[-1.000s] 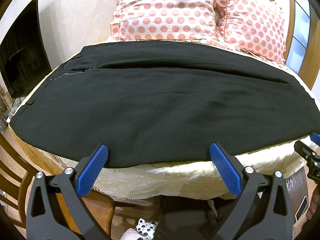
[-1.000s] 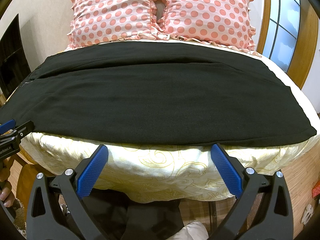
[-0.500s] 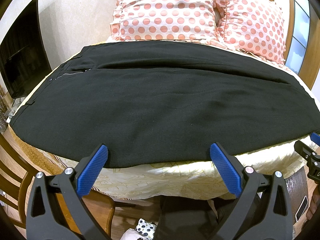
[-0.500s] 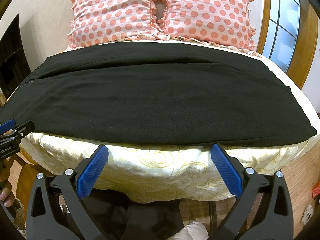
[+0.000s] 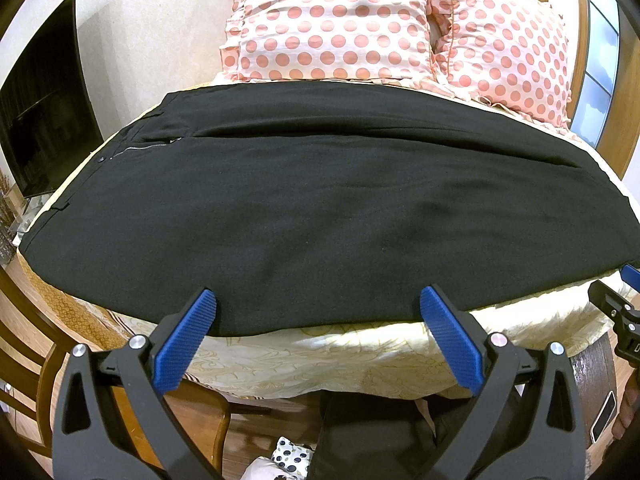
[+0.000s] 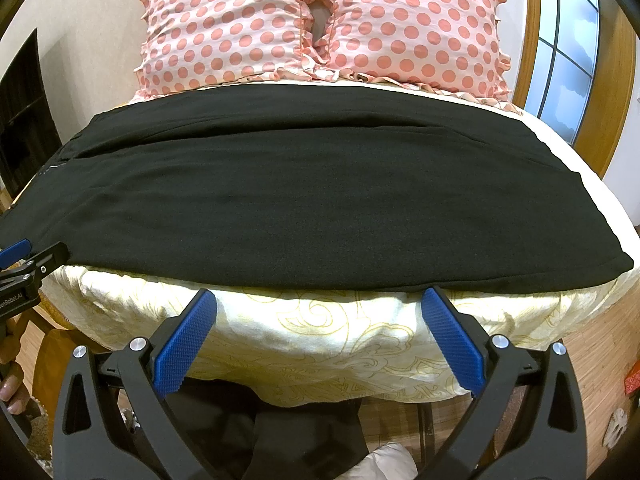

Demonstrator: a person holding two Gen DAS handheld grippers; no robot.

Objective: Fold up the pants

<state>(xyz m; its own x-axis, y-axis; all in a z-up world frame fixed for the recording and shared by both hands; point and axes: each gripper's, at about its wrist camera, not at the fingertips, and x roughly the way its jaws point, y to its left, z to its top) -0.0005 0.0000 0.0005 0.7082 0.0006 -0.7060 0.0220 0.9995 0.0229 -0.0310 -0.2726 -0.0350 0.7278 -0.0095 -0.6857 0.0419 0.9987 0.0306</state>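
Observation:
Black pants [image 5: 320, 208] lie flat across the bed, waist and zipper [image 5: 140, 146] at the left, leg hems at the right; they also fill the right wrist view [image 6: 312, 200]. My left gripper [image 5: 318, 304] is open and empty, its blue pads at the pants' near edge. My right gripper [image 6: 320, 300] is open and empty, just short of the near edge over the bedspread. Each gripper shows at the edge of the other's view, the right one [image 5: 616, 308] and the left one [image 6: 24, 268].
Two pink polka-dot pillows [image 5: 332, 20] [image 6: 412, 24] stand behind the pants. The yellow patterned bedspread [image 6: 320, 340] hangs over the near bed edge. A dark TV [image 5: 44, 120] is at the left, a wooden chair [image 5: 36, 360] at the lower left, a window [image 6: 564, 60] at the right.

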